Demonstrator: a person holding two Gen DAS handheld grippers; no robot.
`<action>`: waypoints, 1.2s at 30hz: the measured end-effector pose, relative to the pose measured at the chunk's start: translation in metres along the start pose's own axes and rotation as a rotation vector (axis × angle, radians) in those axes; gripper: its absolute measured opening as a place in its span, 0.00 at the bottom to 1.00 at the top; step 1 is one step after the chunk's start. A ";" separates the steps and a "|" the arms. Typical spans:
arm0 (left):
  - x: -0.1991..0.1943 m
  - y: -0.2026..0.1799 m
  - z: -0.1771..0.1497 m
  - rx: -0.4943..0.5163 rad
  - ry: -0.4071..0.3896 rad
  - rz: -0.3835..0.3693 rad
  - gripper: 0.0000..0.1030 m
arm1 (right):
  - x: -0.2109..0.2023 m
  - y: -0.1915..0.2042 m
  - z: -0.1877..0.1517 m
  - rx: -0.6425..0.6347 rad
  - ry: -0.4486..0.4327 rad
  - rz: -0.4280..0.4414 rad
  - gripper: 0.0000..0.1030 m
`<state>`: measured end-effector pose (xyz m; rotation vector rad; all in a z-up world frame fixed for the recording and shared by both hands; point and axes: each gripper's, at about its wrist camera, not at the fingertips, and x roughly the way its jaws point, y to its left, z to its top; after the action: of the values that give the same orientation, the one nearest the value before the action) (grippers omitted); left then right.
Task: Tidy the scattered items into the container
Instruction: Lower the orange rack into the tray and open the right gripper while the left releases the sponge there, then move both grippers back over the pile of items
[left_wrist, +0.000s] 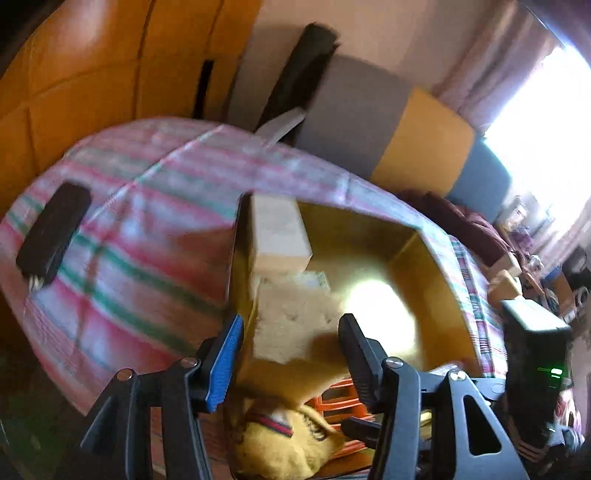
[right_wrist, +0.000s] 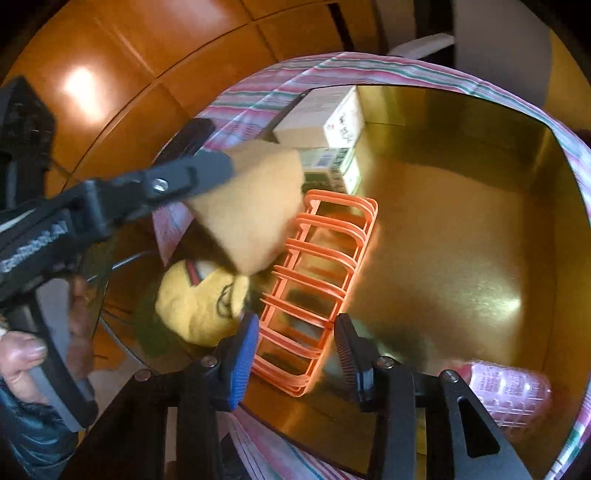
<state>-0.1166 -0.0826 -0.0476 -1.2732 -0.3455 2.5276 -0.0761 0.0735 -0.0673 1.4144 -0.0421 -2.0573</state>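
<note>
The container is a gold-lined box (left_wrist: 424, 266) (right_wrist: 480, 184) on a pink striped blanket (left_wrist: 129, 229). Inside lie an orange plastic rack (right_wrist: 317, 280) (left_wrist: 340, 402), a yellow plush toy (right_wrist: 199, 302) (left_wrist: 280, 443), pale cartons (right_wrist: 321, 118) (left_wrist: 280, 232) and a pink bottle (right_wrist: 513, 391). My left gripper (left_wrist: 291, 354) is open above the box's near left corner, with a blurred tan fuzzy piece (left_wrist: 291, 317) (right_wrist: 251, 206) just beyond its tips. One of its fingers (right_wrist: 199, 171) shows in the right wrist view. My right gripper (right_wrist: 297, 358) is open, its pads either side of the rack's near end.
A black oblong item (left_wrist: 51, 236) lies on the blanket, left of the box. The right gripper's body (left_wrist: 532, 354) stands at the box's right edge. Orange wooden panels (left_wrist: 74, 74) rise behind. A person's hand (right_wrist: 22, 358) holds the left gripper's handle. Clutter (left_wrist: 524, 258) fills the far right.
</note>
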 end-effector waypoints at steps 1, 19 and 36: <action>-0.001 0.003 -0.004 -0.017 0.005 -0.002 0.54 | 0.000 0.000 -0.001 -0.006 0.003 0.008 0.44; -0.059 0.007 -0.019 -0.087 -0.101 0.006 0.57 | -0.098 -0.048 -0.037 0.185 -0.211 -0.001 0.64; -0.041 -0.128 -0.057 0.232 0.096 -0.257 0.55 | -0.197 -0.174 -0.154 0.501 -0.293 -0.206 0.70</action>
<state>-0.0280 0.0267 -0.0070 -1.1733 -0.1757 2.2102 0.0152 0.3623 -0.0323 1.4261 -0.5927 -2.5317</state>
